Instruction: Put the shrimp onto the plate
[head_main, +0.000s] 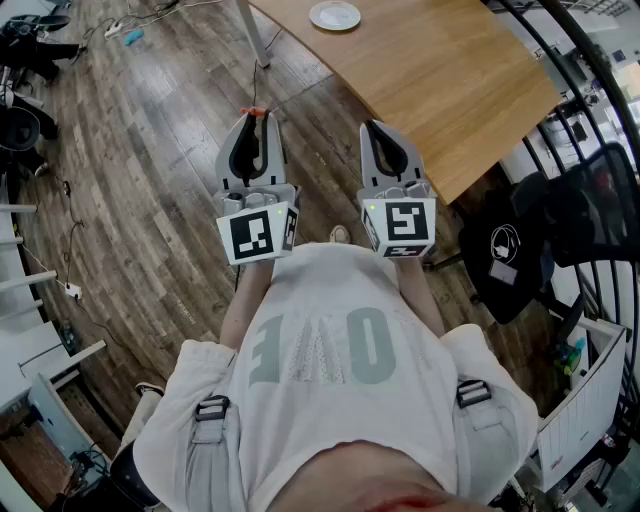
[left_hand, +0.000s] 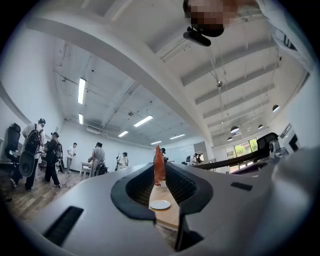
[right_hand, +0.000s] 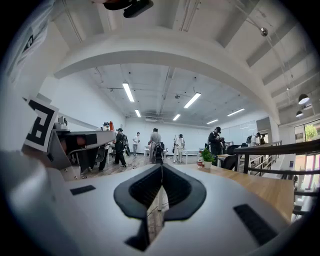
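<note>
An orange shrimp (left_hand: 159, 165) stands upright, pinched at the tips of my left gripper (left_hand: 159, 179), which is shut on it. In the head view the shrimp (head_main: 257, 112) pokes out of the left gripper (head_main: 256, 122), held over the wood floor in front of the person's torso. The white plate (head_main: 334, 15) lies on the wooden table (head_main: 440, 70) far ahead; the left gripper view shows the plate (left_hand: 160, 204) small, through the jaws. My right gripper (head_main: 376, 130) is level beside the left, its jaws shut (right_hand: 161, 169) on nothing.
A metal table leg (head_main: 252, 35) stands ahead of the left gripper. A black office chair (head_main: 520, 250) and a dark railing (head_main: 590, 60) are at the right. Cables and equipment line the floor's left side (head_main: 70, 290). Several people (right_hand: 155, 147) stand far off.
</note>
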